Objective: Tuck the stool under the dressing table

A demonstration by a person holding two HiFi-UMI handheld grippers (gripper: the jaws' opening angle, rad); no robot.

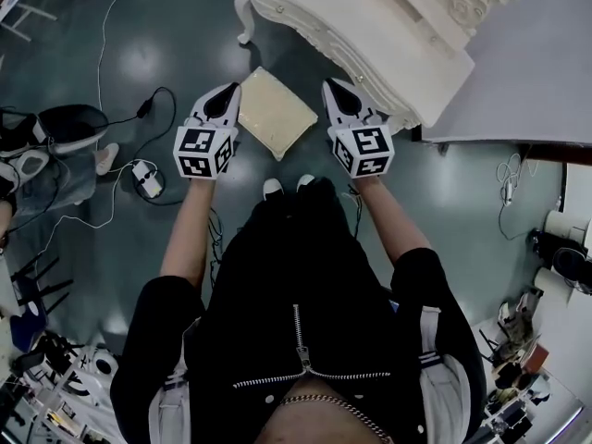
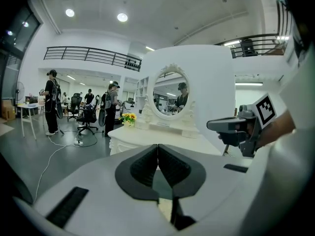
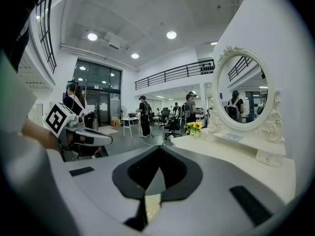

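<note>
Floor (image 1: 139, 54): glossy, dark grey, reflecting ceiling lights.
On floor: cream-topped stool (image 1: 276, 111) just beside dressing table (image 1: 370, 26); carved table leg (image 1: 244, 12); thin white cable (image 1: 99, 63); small white box (image 1: 146, 178).
Table top (image 2: 142, 134): white, carrying yellow flowers (image 2: 129, 117) and oval mirror (image 2: 170, 93).

Head view: dim and cool; the glossy floor (image 1: 462, 211) is dark, with soft pale lamp reflections near the top left.
Brightest area: the table (image 1: 370, 26), pale and close to washed out.
Gripper views: bright, lit by round ceiling lamps (image 2: 122, 17) that flare white.
Edges: strong fisheye bending, black corners.
Focus: the left hand-held gripper (image 2: 157, 149) and right hand-held gripper (image 3: 158, 149) are soft in the foreground; the hall behind is sharper.
Shadows: faint, perhaps a weak one under the table.
</note>
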